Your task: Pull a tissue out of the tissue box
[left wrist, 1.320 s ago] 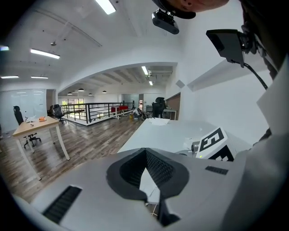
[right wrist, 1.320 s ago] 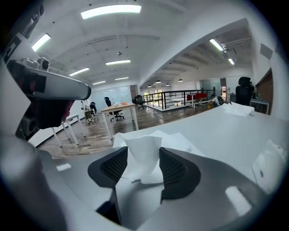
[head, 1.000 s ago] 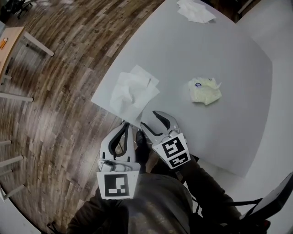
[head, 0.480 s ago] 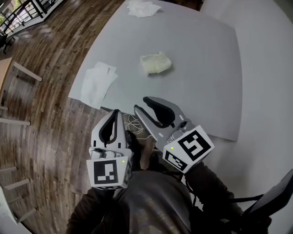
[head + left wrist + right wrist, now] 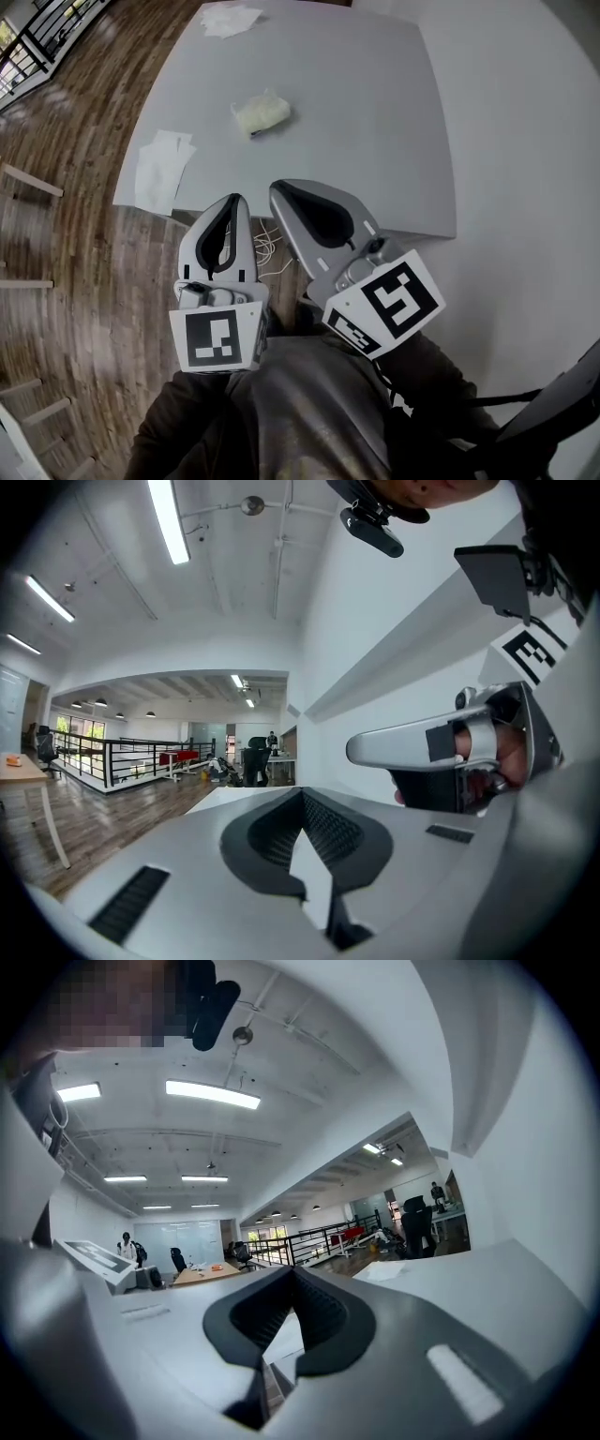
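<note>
wood-plank floor (image 5: 84, 234) fills the left of the head view, with the pale grey tabletop (image 5: 375, 122) stretching away from you beyond your raised hands. your dark sleeves (image 5: 309, 403) crowd the bottom of the frame.

you hold both tools close to your body, short of the tabletop's near edge, side by side and pointing level. the right claw (image 5: 278, 186) is clenched: its jaws have just been closing, and the right gripper view shows the tips pressed together (image 5: 292, 1274) with nothing between them. the left claw (image 5: 234, 197) is clenched too, its tips meeting on nothing in the left gripper view (image 5: 302, 794), where the other tool shows at the right. each tool carries a marker cube, the left one (image 5: 217, 339) facing the camera squarely, the right one (image 5: 389, 305) tilted.

a flat pile of white tissues (image 5: 157, 169) lies at the tabletop's near left edge. more crumpled tissues (image 5: 230, 19) sit at the far edge. between the two lies the tissue box (image 5: 261, 112), a soft pale-yellow pack, well apart from both claws. a thin white cord (image 5: 267, 246) loops over the floor just below the tabletop's edge, between the two tools.
</note>
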Tool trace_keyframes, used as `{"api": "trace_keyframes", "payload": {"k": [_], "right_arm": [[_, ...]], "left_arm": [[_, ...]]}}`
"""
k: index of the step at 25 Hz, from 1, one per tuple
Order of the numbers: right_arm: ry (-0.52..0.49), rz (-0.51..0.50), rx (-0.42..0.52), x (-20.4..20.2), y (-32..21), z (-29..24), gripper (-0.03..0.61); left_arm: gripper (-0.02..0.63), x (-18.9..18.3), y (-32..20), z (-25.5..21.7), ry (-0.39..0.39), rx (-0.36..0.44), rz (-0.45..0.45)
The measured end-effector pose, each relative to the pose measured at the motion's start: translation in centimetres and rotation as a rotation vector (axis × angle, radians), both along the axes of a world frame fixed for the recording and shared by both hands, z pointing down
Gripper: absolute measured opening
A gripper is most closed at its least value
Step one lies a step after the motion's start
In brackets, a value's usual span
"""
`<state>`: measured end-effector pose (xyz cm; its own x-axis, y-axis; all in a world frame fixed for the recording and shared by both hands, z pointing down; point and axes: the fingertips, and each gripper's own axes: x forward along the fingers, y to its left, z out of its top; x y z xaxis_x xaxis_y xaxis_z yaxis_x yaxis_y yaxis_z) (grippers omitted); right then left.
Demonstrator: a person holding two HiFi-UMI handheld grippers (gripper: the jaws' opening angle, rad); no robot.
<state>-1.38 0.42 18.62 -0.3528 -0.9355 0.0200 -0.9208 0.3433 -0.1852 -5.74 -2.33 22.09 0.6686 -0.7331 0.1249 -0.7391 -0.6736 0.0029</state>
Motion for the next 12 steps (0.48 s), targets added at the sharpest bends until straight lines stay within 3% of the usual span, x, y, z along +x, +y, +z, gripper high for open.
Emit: {"api": "trace_keyframes", "payload": {"k": [6, 12], "right_arm": [[0.024, 0.076, 0.02, -0.1, 2.0, -0.3, 0.002], [0.032, 0.128, 0.041, 1.6, 3.3, -1.7, 0.002]], "left_arm": [[-0.002, 1.6, 0.8, -1.3, 0.016, 0.05, 0.11], [-0.002, 3.5, 2.2, -2.5, 0.02, 0.061, 0.155]]}}
